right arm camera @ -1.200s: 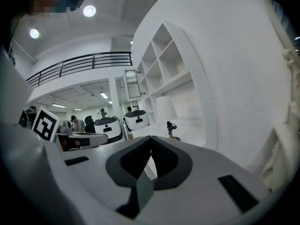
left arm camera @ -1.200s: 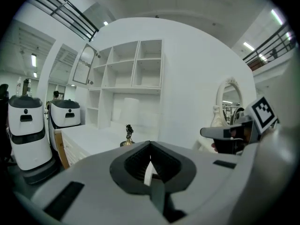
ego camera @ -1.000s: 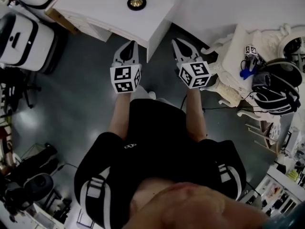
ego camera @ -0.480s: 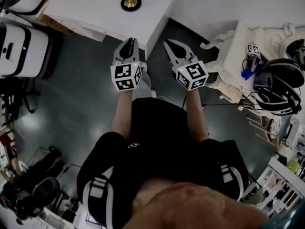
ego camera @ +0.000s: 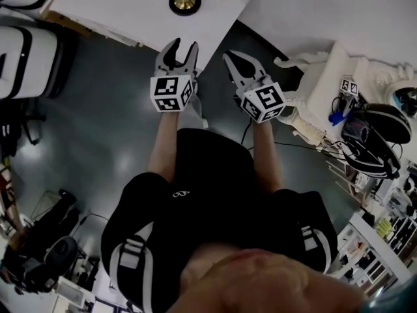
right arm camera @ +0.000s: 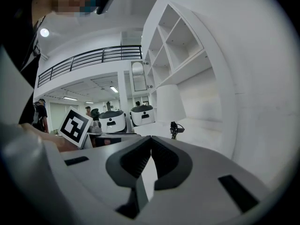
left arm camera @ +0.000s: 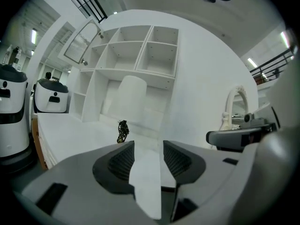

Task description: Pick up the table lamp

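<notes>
Table lamp: a table lamp (ego camera: 185,3) with a white tapered shade and a dark, ornate metal base stands upright on the white tabletop (ego camera: 124,12). From above it reads as a dark ring with a brass centre.

Left gripper: the left gripper (ego camera: 180,46) is released. Its jaws have just been opening and now stand well apart, with only bare tabletop showing in the gap between them. Its tips reach just over the near edge of the tabletop.

Lamp from the left gripper: the lamp lies straight ahead of the spread jaws, clearly apart from them and untouched. In the left gripper view the table lamp (left arm camera: 130,97) rises a little left of the gap of the left gripper (left arm camera: 149,144), with its dark base above the left jaw's tip.

Right gripper: the right gripper (ego camera: 229,56) is clenched, its jaws tip to tip with nothing between them. It is off the corner of the tabletop, over the grey floor (ego camera: 98,122).

Lamp from the right gripper: ahead and to the left in the head view, well apart. In the right gripper view the table lamp (right arm camera: 169,104) stands above and slightly right of the closed tips of the right gripper (right arm camera: 151,139).

Behind the lamp: a white cubby shelf unit (left arm camera: 136,50) rises at the back of the tabletop.

Further off: white rounded robots (right arm camera: 112,118) stand beyond the table's left end.
</notes>
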Demonstrator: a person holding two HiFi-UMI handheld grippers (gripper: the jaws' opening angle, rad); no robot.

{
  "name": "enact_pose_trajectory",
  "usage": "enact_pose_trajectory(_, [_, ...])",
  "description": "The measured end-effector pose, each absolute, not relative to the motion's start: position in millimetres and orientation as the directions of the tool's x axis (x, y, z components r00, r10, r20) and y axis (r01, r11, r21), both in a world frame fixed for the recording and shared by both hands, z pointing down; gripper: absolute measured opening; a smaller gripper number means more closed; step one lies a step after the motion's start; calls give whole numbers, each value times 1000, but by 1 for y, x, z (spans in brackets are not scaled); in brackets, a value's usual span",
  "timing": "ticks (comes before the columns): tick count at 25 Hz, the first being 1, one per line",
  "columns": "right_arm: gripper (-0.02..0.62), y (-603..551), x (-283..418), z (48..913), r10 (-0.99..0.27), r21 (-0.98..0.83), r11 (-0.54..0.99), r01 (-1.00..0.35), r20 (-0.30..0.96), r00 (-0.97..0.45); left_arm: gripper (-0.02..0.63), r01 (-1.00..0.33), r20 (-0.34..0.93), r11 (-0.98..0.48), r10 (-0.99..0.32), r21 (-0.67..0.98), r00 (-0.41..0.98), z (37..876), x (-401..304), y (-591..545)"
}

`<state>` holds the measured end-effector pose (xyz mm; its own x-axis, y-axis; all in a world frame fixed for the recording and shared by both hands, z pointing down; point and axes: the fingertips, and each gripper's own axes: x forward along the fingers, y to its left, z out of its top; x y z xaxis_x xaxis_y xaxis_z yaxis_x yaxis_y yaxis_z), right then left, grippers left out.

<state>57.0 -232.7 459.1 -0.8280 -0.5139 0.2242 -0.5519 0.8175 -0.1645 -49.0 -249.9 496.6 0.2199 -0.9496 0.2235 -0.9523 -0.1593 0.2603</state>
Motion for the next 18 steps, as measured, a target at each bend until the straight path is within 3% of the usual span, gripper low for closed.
enact_pose_trajectory(5, [18, -274, 29, 461, -514, -174, 817, -550, 213, -831, 213, -954, 254, -164, -940, 250, 228, 513, -74, -288])
enact_pose_trajectory(18, [18, -369, -5, 460, -677, -64, 712, -699, 204, -707, 216, -972, 311, -179, -925, 151, 219, 549, -119, -372])
